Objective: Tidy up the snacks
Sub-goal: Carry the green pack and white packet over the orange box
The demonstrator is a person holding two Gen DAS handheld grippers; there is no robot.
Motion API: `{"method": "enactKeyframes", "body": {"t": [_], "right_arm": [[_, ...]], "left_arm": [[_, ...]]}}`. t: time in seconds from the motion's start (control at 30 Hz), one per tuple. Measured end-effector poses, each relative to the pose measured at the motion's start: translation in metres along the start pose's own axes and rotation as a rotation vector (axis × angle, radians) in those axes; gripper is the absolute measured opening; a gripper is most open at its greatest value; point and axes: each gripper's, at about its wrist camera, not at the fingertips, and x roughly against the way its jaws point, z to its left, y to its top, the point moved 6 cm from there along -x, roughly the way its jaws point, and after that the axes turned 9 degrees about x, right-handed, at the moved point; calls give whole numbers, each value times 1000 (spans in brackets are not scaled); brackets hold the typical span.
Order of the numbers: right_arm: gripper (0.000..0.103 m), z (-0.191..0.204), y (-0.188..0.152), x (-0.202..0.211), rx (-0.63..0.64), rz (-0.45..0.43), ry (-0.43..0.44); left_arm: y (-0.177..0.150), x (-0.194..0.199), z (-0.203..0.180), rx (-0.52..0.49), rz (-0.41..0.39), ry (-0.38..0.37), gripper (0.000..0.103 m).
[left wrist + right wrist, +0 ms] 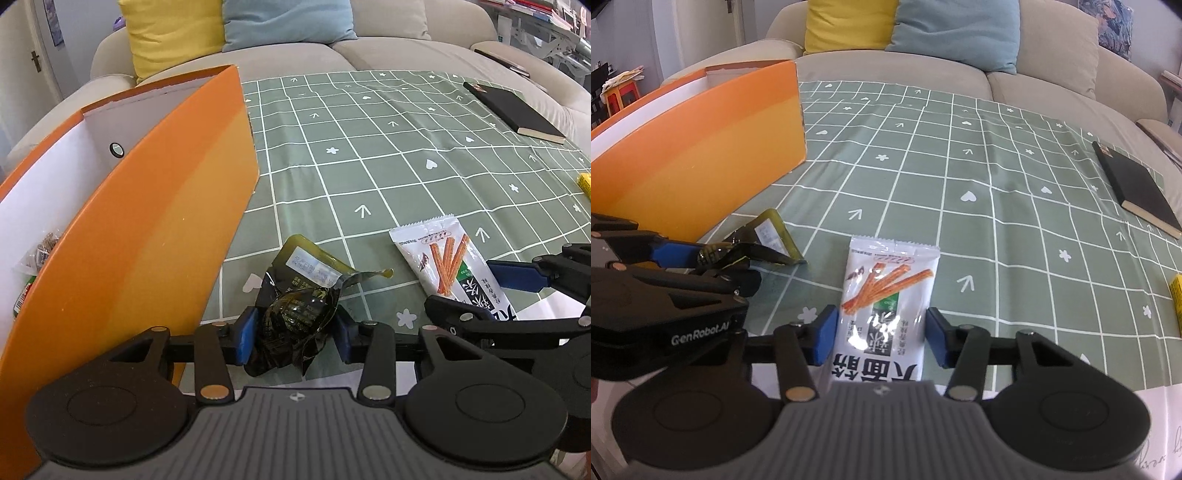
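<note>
Left gripper point(295, 338): blue pads clamped on both sides of the dark crumpled snack packet point(295, 314), squeezing its lower end; same gripper at the left edge of the right wrist view point(713, 258), packet pinched at its tip.
Dark crumpled snack packet: olive and black foil, white label on the upper flap, lying on the tablecloth just beside the box's near right corner.
Right gripper point(881, 338): blue pads set on either side of the white snack packet point(886, 295), close to its edges; firm grip or only near contact, cannot tell.
White snack packet: flat on the tablecloth, orange sticks printed on it, serrated end pointing away, near end under the gripper body.
Tablecloth point(960, 166): green with white grid, hearts, flowers and arrows.
Orange box point(140, 240): open, white inside, to the left; a wrapped snack point(33, 266) lying against its inner wall.
Yellow item point(1176, 299): at the right edge, mostly cut off.
Black notebook point(1134, 188): far right on the cloth, well apart from the snacks.
Sofa point(1052, 74): beige, behind the table, with a yellow cushion point(846, 26) and a blue cushion point(956, 29).
</note>
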Motion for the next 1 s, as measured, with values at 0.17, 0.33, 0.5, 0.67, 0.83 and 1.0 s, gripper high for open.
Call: {"method": "enactKeyframes", "body": {"t": [0.17,0.33,0.5,0.67,0.83,1.0], "right_arm": [[48,1,1,1,7,8,-6],[47,0,0,3,8,25,-19],[46,-5,-1,9,-20,32,-15],[46,-8,4,21,-28,9,-15],[46,-9,13,39,-34,-34,-6],[45,-5,27,61,-28,-96,-1]], "left_arm": [[-1,2,0,18,7,-7,48],[0,8,0,46,-2,-29,48],[5,17,0,60,-18,-34,48],[11,30,2,94,-39,-52,48],[20,49,3,109,-82,-65,48],[28,66,6,122,-110,-70,48]]}}
